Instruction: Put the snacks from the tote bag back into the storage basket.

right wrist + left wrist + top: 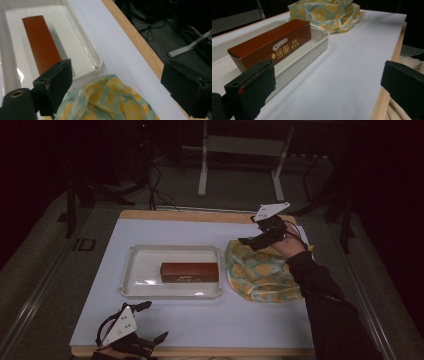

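Jaws of both the left gripper [150, 322] and right gripper [256, 238] stand apart, empty. We judge the box [189, 271] placed in the tray [131, 270]; the cloth [260, 270] beside it on the counter [210, 320] remains unhandled.

High view dim, reddish-dark surround; only the table [200, 320] is lit, from above. Glare on the tray [131, 285] near rim. Soft shadows beside the box [190, 271] and cloth [260, 272]. Gripper views brighter; near jaws slightly blurred, far floor murky.
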